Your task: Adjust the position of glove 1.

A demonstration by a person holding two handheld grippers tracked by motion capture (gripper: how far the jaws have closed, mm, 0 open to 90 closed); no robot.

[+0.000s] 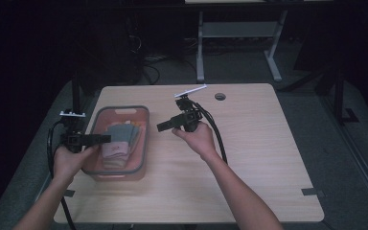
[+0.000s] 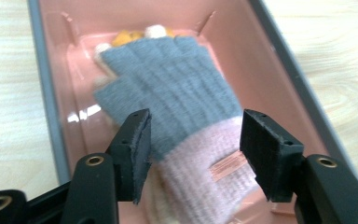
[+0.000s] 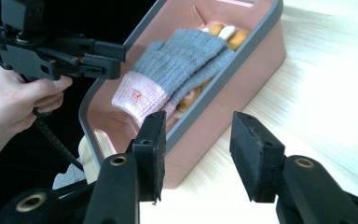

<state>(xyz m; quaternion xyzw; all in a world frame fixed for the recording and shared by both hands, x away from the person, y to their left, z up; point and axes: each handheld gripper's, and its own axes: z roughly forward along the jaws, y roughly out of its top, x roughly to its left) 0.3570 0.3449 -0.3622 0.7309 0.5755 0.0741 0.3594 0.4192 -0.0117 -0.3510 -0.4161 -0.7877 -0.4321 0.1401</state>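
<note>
One grey glove (image 2: pixel 172 88) hides yellow items (image 2: pixel 130 36) beneath.

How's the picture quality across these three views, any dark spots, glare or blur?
High view: dim overall, room beyond the table nearly black. Left gripper view: bright, with glare streaks on the pink bin floor and the grey glove slightly soft. Right gripper view: well lit on the wood, black at upper left behind the left gripper.

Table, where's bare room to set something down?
The light wooden table is bare right of the right gripper, out to its far edge. The pink grey-rimmed plastic bin is crowded: a grey-and-pink knitted glove covers its floor.
</note>
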